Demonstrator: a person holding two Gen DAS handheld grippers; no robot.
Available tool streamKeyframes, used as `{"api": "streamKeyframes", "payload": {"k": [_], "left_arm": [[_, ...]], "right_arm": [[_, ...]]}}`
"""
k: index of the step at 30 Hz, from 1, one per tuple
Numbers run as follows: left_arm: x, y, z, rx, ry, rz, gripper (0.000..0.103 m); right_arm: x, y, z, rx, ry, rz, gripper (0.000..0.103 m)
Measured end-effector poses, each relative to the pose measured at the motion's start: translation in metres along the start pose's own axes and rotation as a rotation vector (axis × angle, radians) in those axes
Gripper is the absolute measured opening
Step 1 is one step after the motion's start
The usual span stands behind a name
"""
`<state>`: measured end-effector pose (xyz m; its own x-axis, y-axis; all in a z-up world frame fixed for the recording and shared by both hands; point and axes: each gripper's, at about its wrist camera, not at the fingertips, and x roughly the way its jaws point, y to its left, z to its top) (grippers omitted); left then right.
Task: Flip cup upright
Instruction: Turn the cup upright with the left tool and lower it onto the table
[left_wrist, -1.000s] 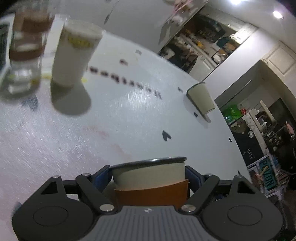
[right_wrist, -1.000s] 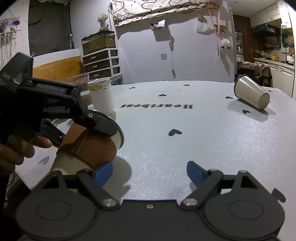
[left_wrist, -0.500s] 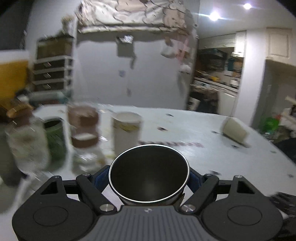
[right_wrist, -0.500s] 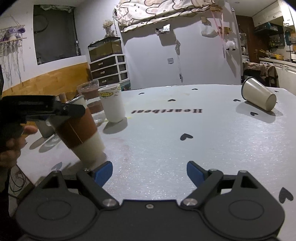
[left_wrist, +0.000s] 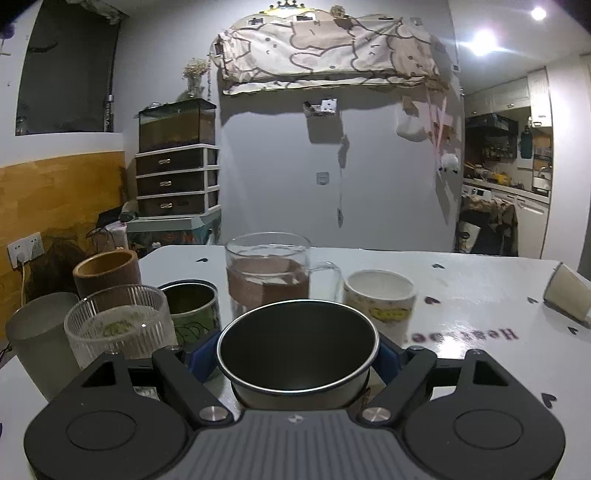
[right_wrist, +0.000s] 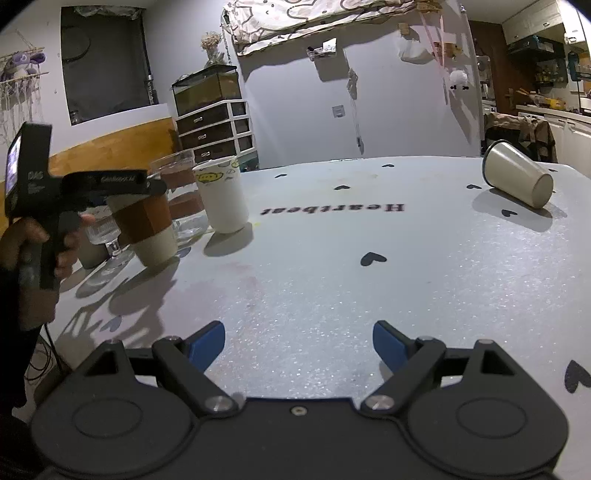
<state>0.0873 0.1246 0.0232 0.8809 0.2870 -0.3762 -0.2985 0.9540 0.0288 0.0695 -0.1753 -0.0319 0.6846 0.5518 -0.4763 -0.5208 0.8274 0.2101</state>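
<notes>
My left gripper (left_wrist: 297, 354) is shut on a cream cup with a brown sleeve (left_wrist: 297, 350). The cup stands upright, its dark open mouth facing up. In the right wrist view the same cup (right_wrist: 144, 225) rests with its base on the white table (right_wrist: 332, 280) at the left, held by the left gripper (right_wrist: 122, 184). My right gripper (right_wrist: 298, 345) is open and empty, low over the table's near side. A beige paper cup (right_wrist: 517, 179) lies on its side at the far right; it also shows in the left wrist view (left_wrist: 567, 295).
Behind the held cup stand a white paper cup (left_wrist: 378, 301), a glass mug with brown liquid (left_wrist: 269, 273), a green tin (left_wrist: 192, 306), a ribbed glass (left_wrist: 118, 326), a frosted tumbler (left_wrist: 35, 332) and a bamboo cup (left_wrist: 107, 273). The table's left edge is near.
The left gripper has turned the sleeved cup from tilted to upright and lowered it onto the table beside the other cups. The right gripper has stayed open in about the same place.
</notes>
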Motion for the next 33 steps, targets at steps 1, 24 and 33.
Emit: {"api": "streamKeyframes", "payload": {"k": [1,24,33], "left_arm": [[0.002,0.001,0.001,0.0,0.003,0.005,0.083],[-0.042,0.013,-0.011,-0.053,-0.026,-0.028,0.101],[-0.096,0.016,-0.032,-0.072,-0.056,-0.039,0.103]], "right_arm": [[0.0,-0.001,0.0,-0.002,0.0,0.001,0.088],[-0.01,0.003,0.011,0.006,-0.054,0.031,0.088],[-0.021,0.017,0.026,-0.008,-0.127,0.04,0.09]]}}
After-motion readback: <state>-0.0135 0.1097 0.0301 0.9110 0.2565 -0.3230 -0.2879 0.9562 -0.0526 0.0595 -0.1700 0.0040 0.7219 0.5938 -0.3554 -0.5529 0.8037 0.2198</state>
